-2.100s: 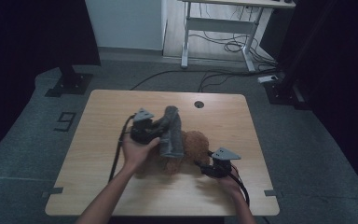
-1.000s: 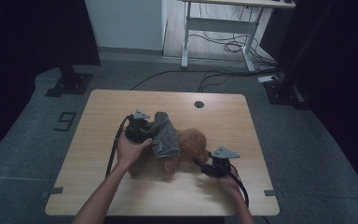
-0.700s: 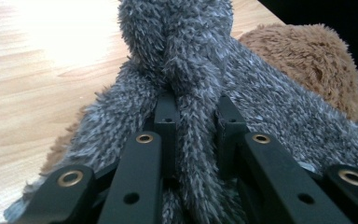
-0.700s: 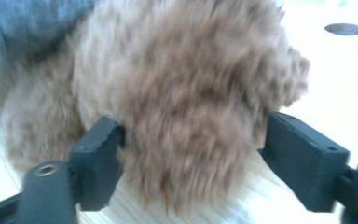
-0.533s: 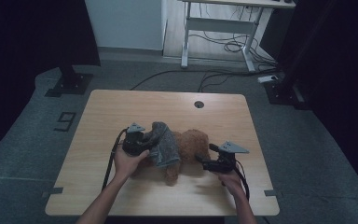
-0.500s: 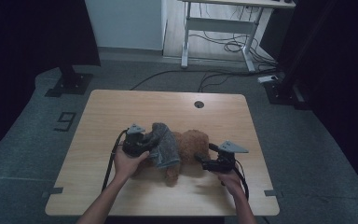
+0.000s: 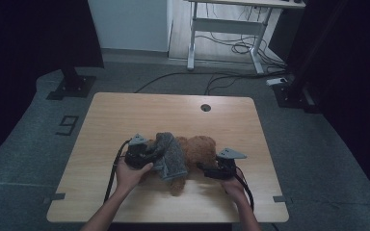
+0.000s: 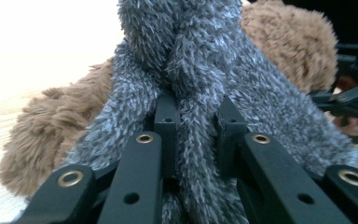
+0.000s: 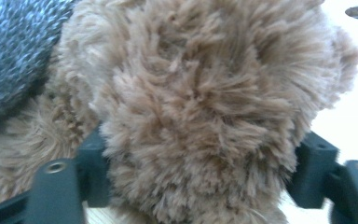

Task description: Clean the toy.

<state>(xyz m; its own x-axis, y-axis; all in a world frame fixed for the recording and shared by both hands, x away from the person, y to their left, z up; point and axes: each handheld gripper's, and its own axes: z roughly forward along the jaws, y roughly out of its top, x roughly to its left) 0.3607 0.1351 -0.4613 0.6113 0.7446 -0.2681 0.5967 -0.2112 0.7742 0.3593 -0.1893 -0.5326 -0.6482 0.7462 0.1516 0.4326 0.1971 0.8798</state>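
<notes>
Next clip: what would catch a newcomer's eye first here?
A brown plush teddy bear lies near the middle of the wooden table, with a fuzzy grey cloth draped over its left part. The left gripper is pinched on a fold of that grey cloth, while the right gripper has its jaws set wide on either side of the bear's furry brown head.

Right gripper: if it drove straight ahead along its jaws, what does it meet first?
The brown plush toy. The right gripper points left toward it, and its jaws stand wide on either side of the fur with the plush already between them. Whether the jaws press it is unclear. The grey fuzzy cloth lies beyond, off to one side.
</notes>
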